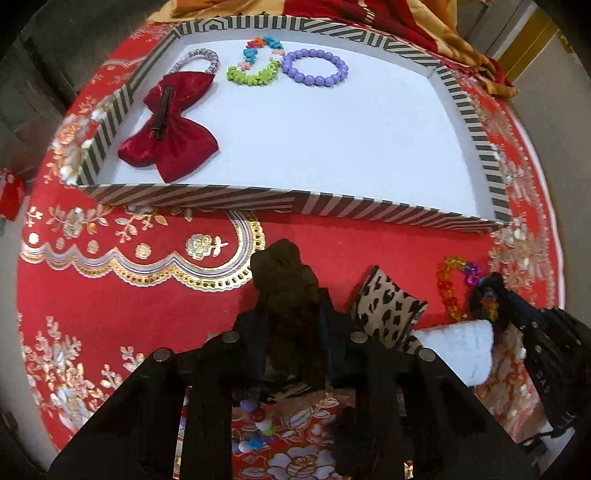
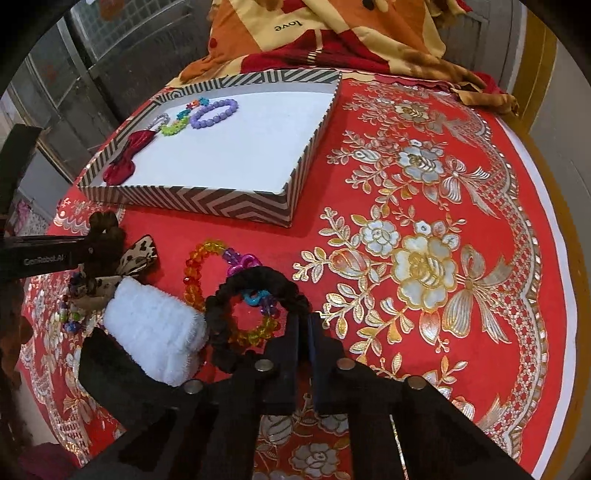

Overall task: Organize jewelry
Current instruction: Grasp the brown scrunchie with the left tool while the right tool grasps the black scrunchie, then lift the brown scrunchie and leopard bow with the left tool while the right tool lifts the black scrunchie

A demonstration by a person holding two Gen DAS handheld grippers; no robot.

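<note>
My left gripper [image 1: 291, 314] is shut on a dark brown scrunchie [image 1: 284, 273], held above the red cloth in front of the striped box [image 1: 280, 201]. My right gripper [image 2: 303, 321] is shut on a black scrunchie [image 2: 255, 280], lifted over an orange-and-purple bead bracelet [image 2: 195, 269]. Inside the box lie a red bow clip [image 1: 168, 127], a grey hair band [image 1: 203, 59], a multicolour flower bracelet [image 1: 255, 61] and a purple bead bracelet [image 1: 314, 68]. The box also shows in the right wrist view [image 2: 192, 201]. The left gripper with the brown scrunchie [image 2: 105, 236] appears at the left of that view.
A leopard-print bow [image 1: 388, 306], a white fluffy scrunchie [image 2: 155, 328] and a loose string of mixed beads [image 2: 70, 314] lie on the red embroidered cloth [image 2: 424, 258]. A folded orange and red blanket [image 2: 332, 33] lies behind the box. The round table's edge curves at right.
</note>
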